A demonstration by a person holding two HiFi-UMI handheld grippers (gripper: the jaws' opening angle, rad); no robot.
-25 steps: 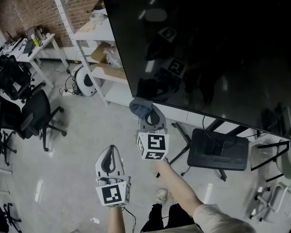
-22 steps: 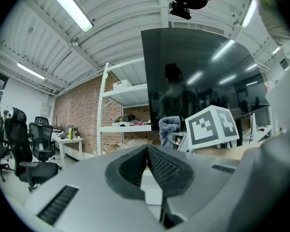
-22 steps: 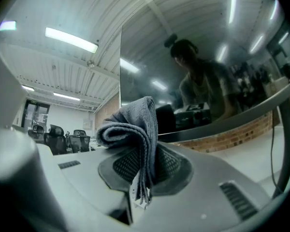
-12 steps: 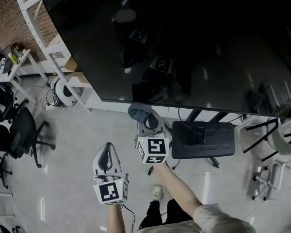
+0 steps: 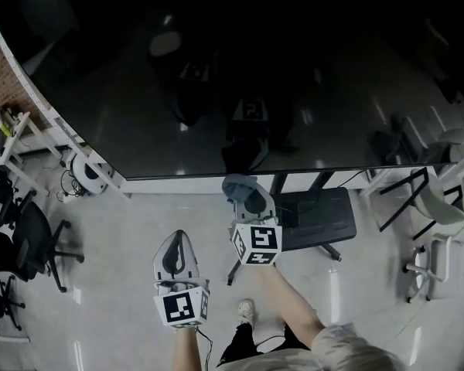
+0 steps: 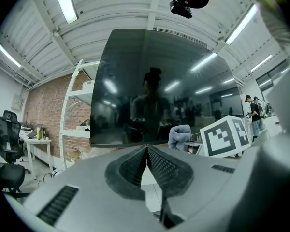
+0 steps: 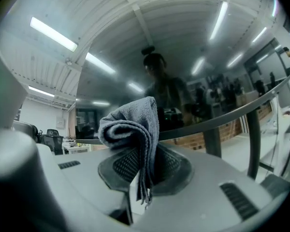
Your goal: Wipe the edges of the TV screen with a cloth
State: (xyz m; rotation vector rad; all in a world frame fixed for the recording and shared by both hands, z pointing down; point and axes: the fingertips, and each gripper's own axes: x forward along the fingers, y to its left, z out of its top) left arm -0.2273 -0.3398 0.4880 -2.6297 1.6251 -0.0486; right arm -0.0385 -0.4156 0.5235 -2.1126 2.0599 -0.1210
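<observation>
- The right hand-held gripper (image 5: 250, 201) is clamped on a folded grey cloth (image 5: 238, 185), raised to the bottom edge of the TV screen (image 5: 216, 76). Whether cloth and edge touch cannot be told.
- The left hand-held gripper (image 5: 175, 243), at 7 o'clock from its partner, has its jaws together on nothing.
- Likely risk: only the cloth's lower folds are gripped and its bulk stands free above the jaws, so drag along the edge could pull it loose.
- Likely risk: pushed in too far, the hard jaw tips rather than the cloth could meet the glossy panel and mark it.
- The cloth looks soft and napped, bunched into a rounded wad. The screen is dark, flat and mirror-glossy. The jaw pads (image 7: 123, 167) are black, ribbed and tapered.
- The stand's flat dark base (image 5: 317, 219) lies on the floor at 3 o'clock.
</observation>
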